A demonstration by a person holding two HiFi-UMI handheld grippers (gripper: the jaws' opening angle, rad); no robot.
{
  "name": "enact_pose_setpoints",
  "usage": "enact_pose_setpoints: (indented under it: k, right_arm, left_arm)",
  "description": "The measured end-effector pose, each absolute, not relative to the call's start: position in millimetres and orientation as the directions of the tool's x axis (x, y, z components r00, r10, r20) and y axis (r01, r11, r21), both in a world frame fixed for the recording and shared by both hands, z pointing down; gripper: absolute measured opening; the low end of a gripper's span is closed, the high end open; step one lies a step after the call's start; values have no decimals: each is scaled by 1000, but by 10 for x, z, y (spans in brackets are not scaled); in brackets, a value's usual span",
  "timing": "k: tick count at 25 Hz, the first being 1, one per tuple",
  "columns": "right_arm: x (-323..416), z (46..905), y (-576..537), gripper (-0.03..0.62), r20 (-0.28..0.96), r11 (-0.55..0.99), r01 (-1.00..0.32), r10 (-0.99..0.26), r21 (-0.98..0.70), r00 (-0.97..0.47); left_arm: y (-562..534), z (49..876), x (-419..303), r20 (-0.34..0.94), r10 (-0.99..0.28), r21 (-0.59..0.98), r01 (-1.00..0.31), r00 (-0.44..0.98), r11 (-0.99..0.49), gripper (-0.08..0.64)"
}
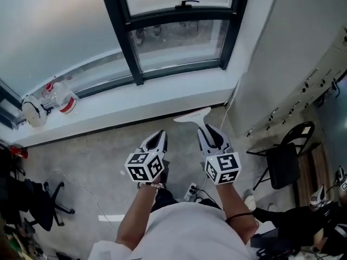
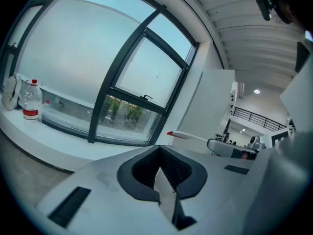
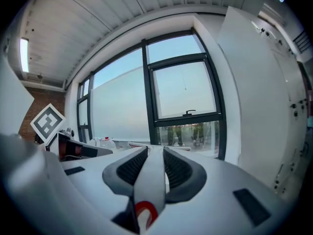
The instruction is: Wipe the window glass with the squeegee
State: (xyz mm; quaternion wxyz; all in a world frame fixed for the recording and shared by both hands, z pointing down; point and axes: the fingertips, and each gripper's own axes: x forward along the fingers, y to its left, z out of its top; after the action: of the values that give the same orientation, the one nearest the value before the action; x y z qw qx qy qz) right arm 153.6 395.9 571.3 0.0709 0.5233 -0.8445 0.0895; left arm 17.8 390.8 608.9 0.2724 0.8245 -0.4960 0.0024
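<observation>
A white squeegee (image 1: 193, 116) sticks out ahead of my right gripper (image 1: 209, 130), which is shut on its handle; the blade lies crosswise just short of the sill. In the right gripper view the white handle (image 3: 152, 175) runs between the dark pads of the right gripper (image 3: 154, 153). My left gripper (image 1: 159, 135) hangs beside it, shut and holding nothing. The left gripper view shows the left gripper (image 2: 159, 155) and the squeegee (image 2: 188, 136) off to its right. The window glass (image 1: 179, 37) sits in dark frames straight ahead, with a handle (image 1: 187, 4) on the sash.
A white sill (image 1: 162, 93) runs under the window, with a plastic bottle (image 1: 64, 99) and a white rounded object (image 1: 33, 111) at its left end. A white wall (image 1: 293, 53) closes the right side. A folding chair (image 1: 284, 158), an office chair base (image 1: 46, 202) and a power strip (image 1: 191, 190) stand on the floor.
</observation>
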Motion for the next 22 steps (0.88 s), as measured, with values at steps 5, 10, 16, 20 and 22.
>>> enact_pose_setpoints:
  k: [5, 10, 16, 20, 22]
  right_arm:
    - [1272, 5614, 3689, 91, 198, 310, -948, -927, -77, -320]
    - [989, 5632, 3517, 91, 201, 222, -973, -952, -62, -230]
    - [606, 5519, 3393, 91, 188, 197, -980, -962, -14, -196]
    - [438, 5358, 3331, 91, 157, 201, -979, -968, 11, -197]
    - [373, 5228, 3277, 91, 128, 210, -977, -970, 28, -205]
  left_arm:
    - [3461, 6016, -4, 257, -739, 455, -753, 623, -476, -2]
    - [3204, 5991, -227, 238, -686, 457, -702, 688, -546, -2]
    - [3055, 5867, -512, 184, -650, 461, -649, 737, -605, -2]
    - [2981, 5610, -644, 134, -645, 437, -629, 753, -643, -2]
    - [2926, 5502, -728, 127, -667, 425, -648, 734, -632, -2]
